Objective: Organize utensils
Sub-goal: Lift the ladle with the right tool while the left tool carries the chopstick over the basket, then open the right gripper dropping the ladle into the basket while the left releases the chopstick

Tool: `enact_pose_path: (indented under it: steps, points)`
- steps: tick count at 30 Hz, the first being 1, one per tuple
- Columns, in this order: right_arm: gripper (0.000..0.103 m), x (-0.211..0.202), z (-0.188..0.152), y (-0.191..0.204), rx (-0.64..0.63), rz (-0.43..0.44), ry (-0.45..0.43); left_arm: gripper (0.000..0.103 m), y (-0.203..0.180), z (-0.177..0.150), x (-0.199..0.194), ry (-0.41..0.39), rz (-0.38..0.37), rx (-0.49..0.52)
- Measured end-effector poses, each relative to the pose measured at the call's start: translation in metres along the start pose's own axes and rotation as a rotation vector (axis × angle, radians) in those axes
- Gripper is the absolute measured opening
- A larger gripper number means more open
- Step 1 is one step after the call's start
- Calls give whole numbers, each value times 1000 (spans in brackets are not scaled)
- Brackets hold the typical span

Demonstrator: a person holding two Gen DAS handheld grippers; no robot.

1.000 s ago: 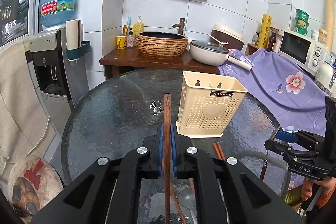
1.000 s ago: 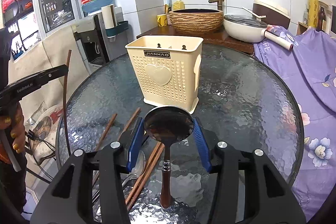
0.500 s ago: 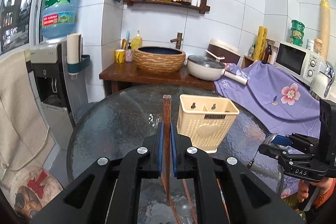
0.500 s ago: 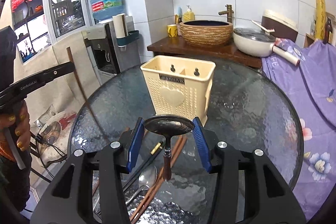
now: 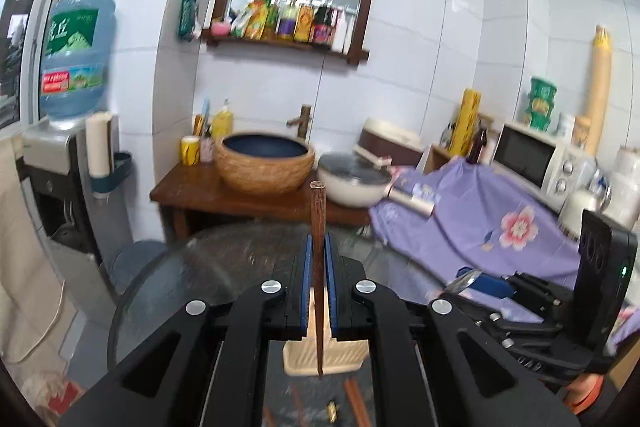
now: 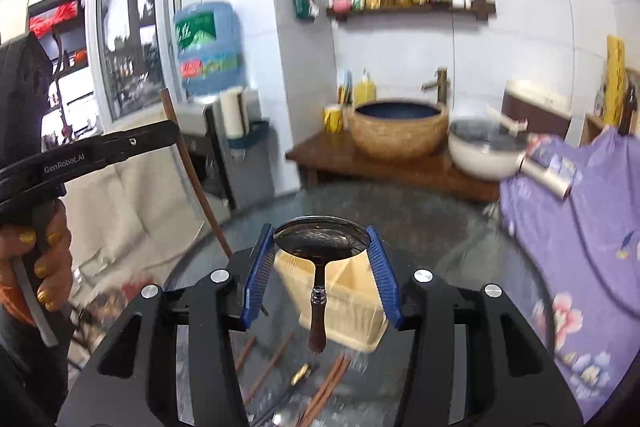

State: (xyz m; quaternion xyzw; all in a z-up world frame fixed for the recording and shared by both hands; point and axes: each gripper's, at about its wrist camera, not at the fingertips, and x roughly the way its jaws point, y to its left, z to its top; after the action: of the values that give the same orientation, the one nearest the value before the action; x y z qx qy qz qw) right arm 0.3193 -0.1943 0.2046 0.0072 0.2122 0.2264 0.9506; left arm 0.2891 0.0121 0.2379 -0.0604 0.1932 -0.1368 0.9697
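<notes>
Left gripper (image 5: 318, 259): blue pads clamped tight on a single dark wooden chopstick (image 5: 318, 211), held near its top end. The stick stands nearly upright, its upper tip poking above the pads and its lower end hanging free over the cream utensil holder (image 5: 326, 357)

Right gripper (image 6: 321, 267): jaws about half open, pads pressed on both edges of the bowl of a metal spoon (image 6: 320, 241). Bowl lies roughly level between the pads; the dark handle hangs down toward the camera, clear of everything

The holder sits on the round glass table (image 6: 460, 227), below both grippers (mostly hidden behind the fingers in both views)

Loose chopsticks (image 6: 326, 383) still lie on the glass just in front of the holder, with another spoon near the bottom edge, blurred
</notes>
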Motion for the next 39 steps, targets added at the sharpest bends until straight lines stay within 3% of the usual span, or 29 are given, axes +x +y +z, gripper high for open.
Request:
enact_pose_path:
  steps: [3, 7, 15, 24, 39]
  points:
    - [47, 2, 29, -3, -7, -37, -55, 7, -11, 31, 7, -48, 31, 5]
    - [48, 20, 42, -8, -6, -76, -83, 7, -19, 39, 26, -64, 62, 8]
    - [48, 79, -5, -29, 43, -118, -8, 7, -8, -9, 82, -2, 124, -30]
    - [48, 111, -57, -34, 56, -123, 54, 7, 5, -56, 111, 89, 126, -54]
    - [48, 115, -72, -30, 20, -171, 31, 7, 14, -83, 134, 167, 121, -85]
